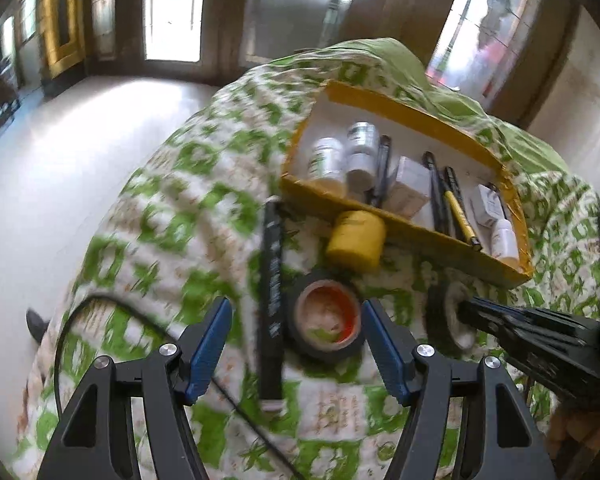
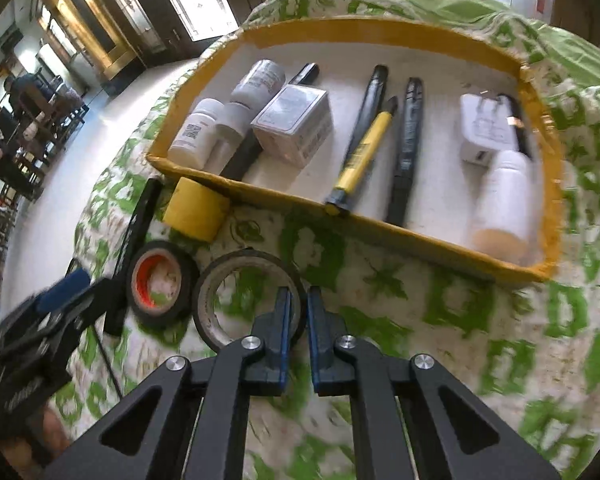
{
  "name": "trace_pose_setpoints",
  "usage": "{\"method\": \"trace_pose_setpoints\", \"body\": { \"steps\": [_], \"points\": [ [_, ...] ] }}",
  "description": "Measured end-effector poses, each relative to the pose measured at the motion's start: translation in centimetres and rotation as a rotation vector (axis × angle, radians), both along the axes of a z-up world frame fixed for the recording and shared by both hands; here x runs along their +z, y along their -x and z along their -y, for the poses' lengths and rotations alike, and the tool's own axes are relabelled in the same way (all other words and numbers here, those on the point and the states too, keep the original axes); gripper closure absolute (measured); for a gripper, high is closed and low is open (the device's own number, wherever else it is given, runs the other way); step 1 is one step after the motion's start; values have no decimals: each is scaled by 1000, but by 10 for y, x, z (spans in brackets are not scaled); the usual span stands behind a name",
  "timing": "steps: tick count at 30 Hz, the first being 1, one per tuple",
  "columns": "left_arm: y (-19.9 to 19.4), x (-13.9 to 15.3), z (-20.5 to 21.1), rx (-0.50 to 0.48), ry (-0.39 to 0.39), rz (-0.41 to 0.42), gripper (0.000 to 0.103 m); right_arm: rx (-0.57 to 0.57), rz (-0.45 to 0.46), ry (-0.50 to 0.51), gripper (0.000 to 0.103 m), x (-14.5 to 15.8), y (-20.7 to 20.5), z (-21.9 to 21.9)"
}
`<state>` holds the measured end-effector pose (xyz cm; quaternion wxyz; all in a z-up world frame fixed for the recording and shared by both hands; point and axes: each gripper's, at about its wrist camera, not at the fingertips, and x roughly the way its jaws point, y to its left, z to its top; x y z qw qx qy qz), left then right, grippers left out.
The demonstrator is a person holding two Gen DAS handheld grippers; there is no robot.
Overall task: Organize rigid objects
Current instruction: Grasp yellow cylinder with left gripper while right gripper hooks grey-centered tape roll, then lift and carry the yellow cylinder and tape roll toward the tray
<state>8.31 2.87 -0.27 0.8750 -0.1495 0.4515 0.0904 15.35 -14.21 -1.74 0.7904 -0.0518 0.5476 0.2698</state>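
Already the right gripper (image 2: 299, 312) pinches the stiff, light grey tape roll (image 2: 247, 300) by its rim, lower centre; left gripper (image 1: 296, 344) gapes empty

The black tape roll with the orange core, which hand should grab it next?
Probably the left. The left gripper stands open right over that tape roll, while the right gripper is already shut on the wall of the grey-cored tape roll.

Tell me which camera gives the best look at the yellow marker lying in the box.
The right wrist view: the yellow marker lies unobstructed along its whole length on the white floor of the box. In the left wrist view it is smaller, blurred and crowded between dark pens.
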Motion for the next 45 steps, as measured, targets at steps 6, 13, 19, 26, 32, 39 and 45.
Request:
{"method": "trace_pose_setpoints", "body": {
  "steps": [6, 13, 19, 26, 32, 39, 45],
  "points": [
    [-38, -5, 21, -69, -53, -35, 41, -79, -38, -88, 96, 10, 18, 51],
    [-68, -21, 42, -124, -144, -98, 58, -125, -78, -121, 95, 2, 19, 60],
    [-71, -23, 36, -132, -116, -95, 61, -116, -83, -116, 95, -4, 18, 53],
    [-63, -17, 41, -153, -103, -82, 61, -122, -85, -116, 95, -6, 17, 52],
    [-48, -16, 49, -172, -98, -74, 61, -123, -84, -113, 95, -7, 17, 54],
    [-35, -12, 57, -197, -88, -61, 61, -136, -82, -109, 95, -6, 17, 59],
    [-27, -8, 60, -206, -80, -45, 62, -140, -77, -105, 95, -5, 18, 61]
  ]
}}
